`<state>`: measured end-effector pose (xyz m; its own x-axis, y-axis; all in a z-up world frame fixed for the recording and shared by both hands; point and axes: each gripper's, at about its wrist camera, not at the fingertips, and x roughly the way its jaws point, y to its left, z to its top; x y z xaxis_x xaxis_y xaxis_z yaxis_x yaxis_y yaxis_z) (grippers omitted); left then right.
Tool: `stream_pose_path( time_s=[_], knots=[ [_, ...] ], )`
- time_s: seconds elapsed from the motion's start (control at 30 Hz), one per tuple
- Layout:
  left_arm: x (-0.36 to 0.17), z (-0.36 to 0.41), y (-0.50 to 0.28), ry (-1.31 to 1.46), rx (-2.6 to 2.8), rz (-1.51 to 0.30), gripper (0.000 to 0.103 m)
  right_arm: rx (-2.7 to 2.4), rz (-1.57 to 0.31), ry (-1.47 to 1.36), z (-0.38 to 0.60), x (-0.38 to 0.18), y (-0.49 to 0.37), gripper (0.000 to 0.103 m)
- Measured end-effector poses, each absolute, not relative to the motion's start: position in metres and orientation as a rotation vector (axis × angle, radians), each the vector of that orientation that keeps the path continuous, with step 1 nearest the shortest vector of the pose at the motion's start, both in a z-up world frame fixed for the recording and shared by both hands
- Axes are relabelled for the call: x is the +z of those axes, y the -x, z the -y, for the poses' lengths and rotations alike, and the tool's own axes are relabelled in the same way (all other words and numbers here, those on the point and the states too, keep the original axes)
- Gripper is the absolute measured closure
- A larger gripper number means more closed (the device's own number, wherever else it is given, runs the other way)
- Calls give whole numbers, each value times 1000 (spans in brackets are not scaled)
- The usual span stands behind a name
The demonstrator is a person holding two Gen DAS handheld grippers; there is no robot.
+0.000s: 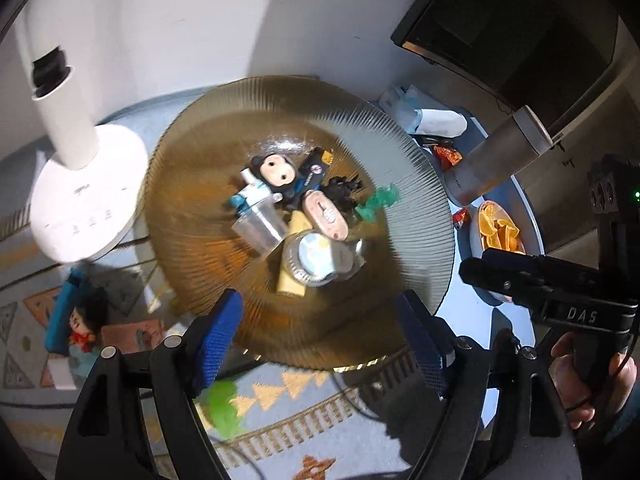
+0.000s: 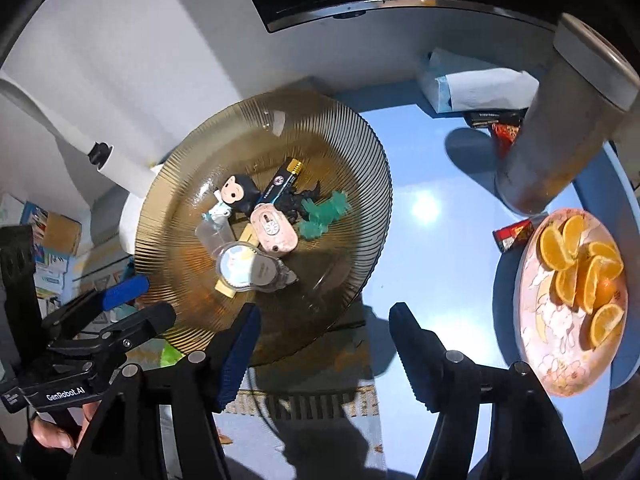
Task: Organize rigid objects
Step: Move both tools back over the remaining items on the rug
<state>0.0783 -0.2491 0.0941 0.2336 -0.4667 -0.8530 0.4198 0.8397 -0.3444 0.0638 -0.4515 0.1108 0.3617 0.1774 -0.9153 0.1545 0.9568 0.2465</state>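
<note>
An amber ribbed glass plate [image 1: 192,208] [image 2: 180,248] sits on a glass table. It holds a black-haired figurine [image 1: 276,172] [image 2: 236,192], a pink oval device [image 1: 326,214] [image 2: 274,230], a black pack [image 2: 280,180], a green toy [image 1: 378,202] [image 2: 324,212], a clear cup [image 1: 258,230] and a round lidded tin [image 1: 316,256] [image 2: 244,266]. My left gripper [image 1: 320,332] hovers open over the plate's near rim, its blue pads clear of it. My right gripper [image 2: 324,348] stands open beside the plate's near right edge, empty.
A white appliance base [image 1: 84,196] stands left of the plate. To the right are a pink plate of orange slices [image 2: 540,360], a grey tumbler [image 2: 552,132], red snack packets [image 2: 514,234] and a tissue pack [image 2: 472,84]. A dark screen [image 1: 520,28] stands behind.
</note>
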Motion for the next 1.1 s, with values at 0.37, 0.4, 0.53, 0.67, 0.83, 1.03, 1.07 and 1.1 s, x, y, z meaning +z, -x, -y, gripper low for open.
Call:
stream_pose_path(
  time_s=[0.37,0.4,0.53,0.67,0.83,1.03,1.07,1.1],
  knots=[
    [125,188,-57,132,-512,-1102,25,49,-1150,-295,415,136,-34,38],
    [130,180,-55,138,-497,-1092,25,49,-1146,-295,411,138,-30,38],
    [149,135,-42,156,-419,-1038,25,68,-1154,-324,395,138,-18,38],
    [161,85,-32,184,-327,-1012,25,92,-1152,-338,372,142,-7,37],
    [165,26,-21,223,-243,-1003,25,119,-1146,-327,337,146,-1,37],
    [161,-13,-18,225,-228,-1014,25,146,-1169,-329,297,141,4,37],
    [158,-15,-18,221,-234,-1021,25,146,-1171,-328,290,140,4,37],
    [154,-17,-20,214,-247,-1035,25,147,-1172,-327,285,140,4,37]
  ],
)
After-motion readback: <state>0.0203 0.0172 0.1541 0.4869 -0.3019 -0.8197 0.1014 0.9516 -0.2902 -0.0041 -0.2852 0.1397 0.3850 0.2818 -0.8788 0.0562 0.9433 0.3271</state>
